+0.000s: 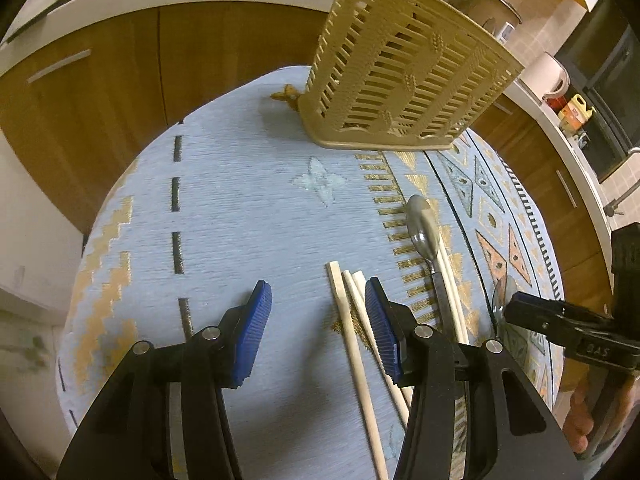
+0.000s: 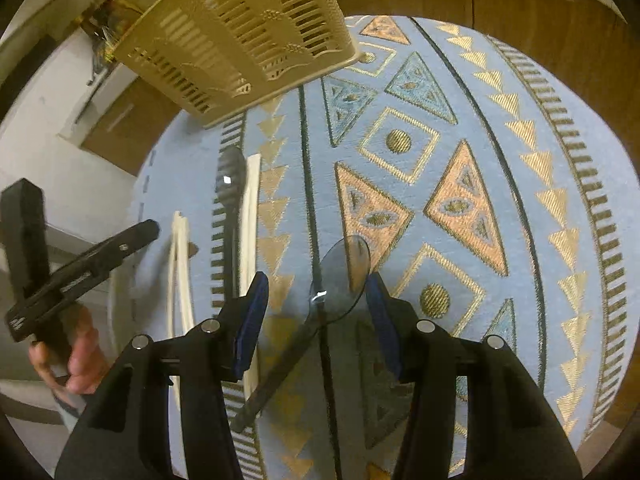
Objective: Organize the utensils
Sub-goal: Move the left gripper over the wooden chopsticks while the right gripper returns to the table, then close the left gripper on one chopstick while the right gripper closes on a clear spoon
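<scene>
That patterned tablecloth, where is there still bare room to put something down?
Free: the plain blue stretch between the dashed line and the chopsticks, in front of the beige holder; also the triangle-patterned cloth right of the clear spoon. Crowded: the strip holding chopsticks and metal spoon.

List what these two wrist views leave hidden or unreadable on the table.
- Left wrist view: the near ends of the chopsticks are hidden under the left hand-held gripper and cut off by the bottom edge.
- Left wrist view: the second spoon is mostly covered by the right hand-held gripper.
- Both views: the inside of the utensil basket is screened by its slatted wall.
- Right wrist view: the chopsticks at left are motion-blurred.
</scene>
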### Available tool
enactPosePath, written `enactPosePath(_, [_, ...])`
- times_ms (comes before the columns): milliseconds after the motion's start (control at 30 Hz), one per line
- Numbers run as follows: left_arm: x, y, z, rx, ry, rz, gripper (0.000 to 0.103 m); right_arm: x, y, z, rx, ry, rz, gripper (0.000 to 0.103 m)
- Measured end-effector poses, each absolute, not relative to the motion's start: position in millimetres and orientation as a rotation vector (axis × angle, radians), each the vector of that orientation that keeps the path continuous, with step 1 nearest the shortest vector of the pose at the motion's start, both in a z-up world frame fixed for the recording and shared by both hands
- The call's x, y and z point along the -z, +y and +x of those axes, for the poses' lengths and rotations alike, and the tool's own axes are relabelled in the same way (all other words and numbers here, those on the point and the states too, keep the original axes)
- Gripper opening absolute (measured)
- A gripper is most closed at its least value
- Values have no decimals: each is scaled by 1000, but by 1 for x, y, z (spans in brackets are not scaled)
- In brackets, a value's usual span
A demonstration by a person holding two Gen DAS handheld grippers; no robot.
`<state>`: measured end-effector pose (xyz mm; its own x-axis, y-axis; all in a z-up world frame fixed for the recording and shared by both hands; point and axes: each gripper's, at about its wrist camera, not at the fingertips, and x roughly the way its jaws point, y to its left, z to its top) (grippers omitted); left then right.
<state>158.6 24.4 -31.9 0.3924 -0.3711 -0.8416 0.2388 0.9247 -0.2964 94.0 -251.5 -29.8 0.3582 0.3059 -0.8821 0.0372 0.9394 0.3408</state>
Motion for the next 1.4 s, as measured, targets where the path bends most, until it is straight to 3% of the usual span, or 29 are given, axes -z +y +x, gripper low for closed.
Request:
enactPosePath(67, [31, 25, 158, 397, 1096, -137, 46, 29, -246, 96, -169, 1198, 296, 42])
enactPosePath(100, [31, 25, 157, 401, 1094, -138, 46, 28, -242, 98, -160, 1194, 266, 28])
enactPosePath(233, [27, 24, 152, 420, 1081, -128, 46, 29, -226, 108, -176, 1199, 156, 6])
enactPosePath(500, [21, 37, 143, 416, 1061, -138, 46, 13, -221, 147, -149, 1169, 65, 6])
enactPosePath(567, [21, 40, 142, 411, 1062, -141, 46, 13, -229, 146, -178, 1188, 150, 8])
enactPosePath(633, [22, 44, 143, 410, 1063, -149, 46, 22, -232, 142, -218, 1242, 230, 24])
enactPosePath(700, [24, 45, 144, 411, 1067, -156, 46, 29, -230, 135, -209, 1271, 238, 58])
enactPosePath(1033, [32, 40, 143, 436, 1061, -149, 46, 38, -202, 112, -71, 1259, 146, 52])
enactPosePath(1167, [40, 38, 145, 417, 1078, -114, 46, 42, -176, 112, -13, 1226, -7, 34])
enactPosePath(1400, [42, 17, 133, 402, 1074, 50, 46, 41, -175, 104, -71, 1209, -68, 31])
